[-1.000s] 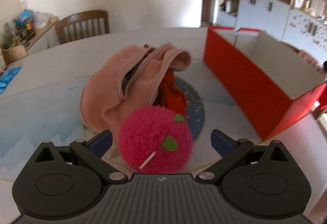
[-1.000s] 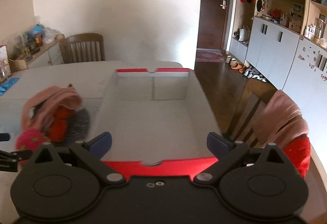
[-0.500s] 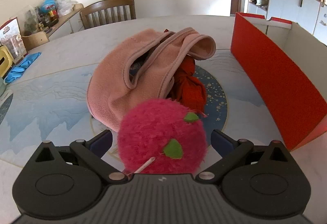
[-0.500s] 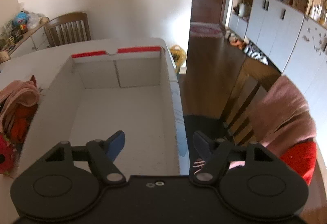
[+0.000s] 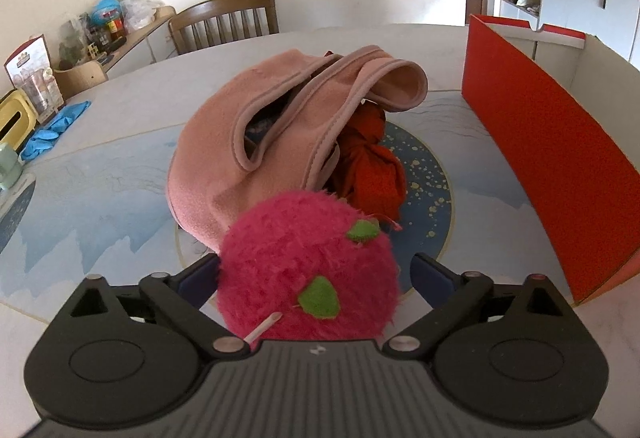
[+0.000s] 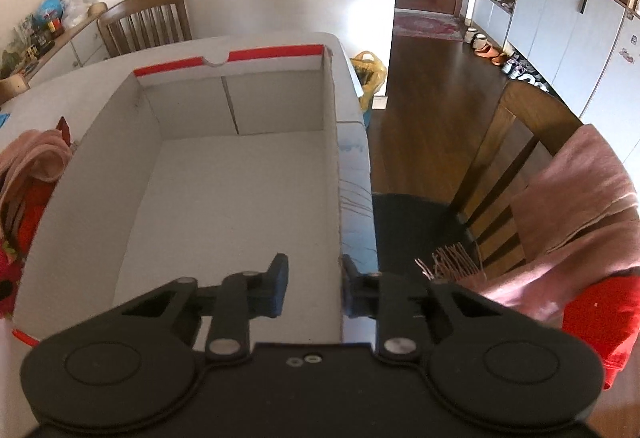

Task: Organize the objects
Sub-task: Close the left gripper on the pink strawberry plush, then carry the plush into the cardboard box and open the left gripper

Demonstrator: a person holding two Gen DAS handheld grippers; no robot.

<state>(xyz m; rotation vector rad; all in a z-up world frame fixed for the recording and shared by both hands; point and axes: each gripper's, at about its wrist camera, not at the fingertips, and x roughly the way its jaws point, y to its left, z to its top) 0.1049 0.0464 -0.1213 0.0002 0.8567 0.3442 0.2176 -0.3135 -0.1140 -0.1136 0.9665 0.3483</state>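
A fuzzy pink plush ball [image 5: 308, 270] with green leaves lies on the table between the wide-apart fingers of my open left gripper [image 5: 316, 274]. Just behind the ball lie a pink fleece garment [image 5: 280, 134] and a red cloth [image 5: 372, 174]. The red box [image 5: 560, 142], white inside, stands to the right. My right gripper [image 6: 314, 278] straddles the box's right wall [image 6: 334, 158] near the front corner. Its jaws are closing, with one finger inside, one outside, and a gap still showing on the inner side.
A wooden chair [image 5: 228, 18] and a cluttered sideboard [image 5: 104, 22] stand beyond the table. Blue gloves [image 5: 52, 126] lie at the far left. Right of the box, past the table edge, is a chair [image 6: 512, 142] draped with a pink scarf [image 6: 580, 198].
My right gripper slid from the box's front middle to its right wall, and its jaws narrowed a lot. My left gripper came lower and closer around the ball.
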